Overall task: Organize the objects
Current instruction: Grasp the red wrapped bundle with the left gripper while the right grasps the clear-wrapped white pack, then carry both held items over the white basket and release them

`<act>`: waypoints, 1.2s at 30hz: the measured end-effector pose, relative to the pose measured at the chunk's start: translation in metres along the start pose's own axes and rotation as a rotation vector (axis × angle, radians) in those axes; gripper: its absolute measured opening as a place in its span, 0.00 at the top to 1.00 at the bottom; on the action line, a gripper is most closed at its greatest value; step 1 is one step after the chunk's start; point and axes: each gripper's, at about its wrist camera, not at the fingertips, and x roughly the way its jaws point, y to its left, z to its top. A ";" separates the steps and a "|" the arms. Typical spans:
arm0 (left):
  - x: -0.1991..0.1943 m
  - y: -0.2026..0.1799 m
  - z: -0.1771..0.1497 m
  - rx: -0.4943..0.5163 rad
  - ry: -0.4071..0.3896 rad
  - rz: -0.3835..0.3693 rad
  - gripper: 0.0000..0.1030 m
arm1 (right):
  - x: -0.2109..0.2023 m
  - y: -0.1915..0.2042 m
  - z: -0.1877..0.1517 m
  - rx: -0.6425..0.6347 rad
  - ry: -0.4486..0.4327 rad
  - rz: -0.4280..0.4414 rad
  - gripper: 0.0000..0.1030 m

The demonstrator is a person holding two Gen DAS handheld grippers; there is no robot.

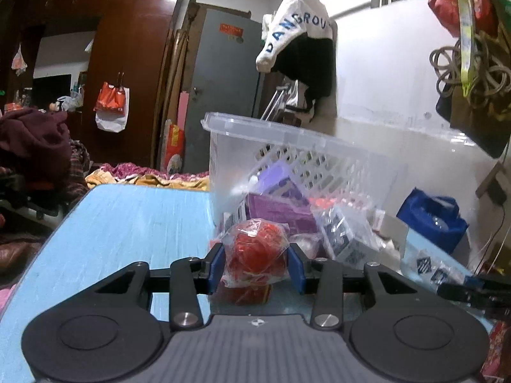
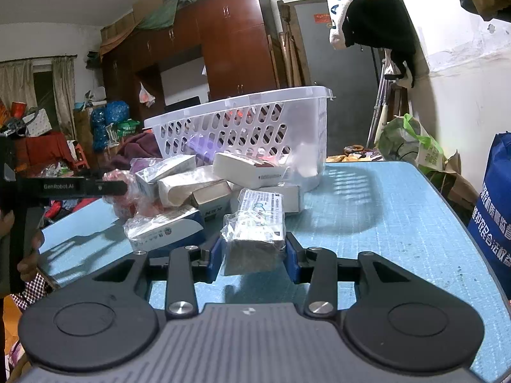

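On the blue bench a white plastic basket lies tipped on its side toward the far end, its open mouth turned to the near side and a heap of small goods spilling out in front of it. The left gripper has its blue fingers clamped on a red item in a clear bag, which sits at the near left edge of the heap, just in front of a purple box and beside a bagged dark-printed box. The right gripper has its fingers clamped on a bagged box with a printed white label, held just above the bench at the near edge of the heap, with its shadow on the surface below. Behind it lie a white box at the basket's mouth and a blue and white bagged box to the left. In the right wrist view the left gripper's black body reaches in from the far left edge, with a person's hand beneath it. A blue bag stands off the bench's right side.
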 end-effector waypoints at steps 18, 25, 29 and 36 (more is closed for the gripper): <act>-0.037 0.009 -0.002 -0.043 -0.160 -0.039 0.57 | -0.017 0.003 0.009 -0.008 -0.056 -0.001 0.58; -0.039 -0.003 0.025 -0.011 -0.215 -0.083 0.57 | -0.032 0.003 0.047 -0.051 -0.135 -0.016 0.58; -0.027 -0.016 0.078 0.005 -0.242 -0.124 0.57 | -0.017 0.009 0.104 -0.108 -0.173 -0.006 0.58; 0.068 -0.034 0.157 -0.033 -0.023 -0.103 0.57 | 0.088 0.009 0.191 -0.171 0.029 -0.060 0.58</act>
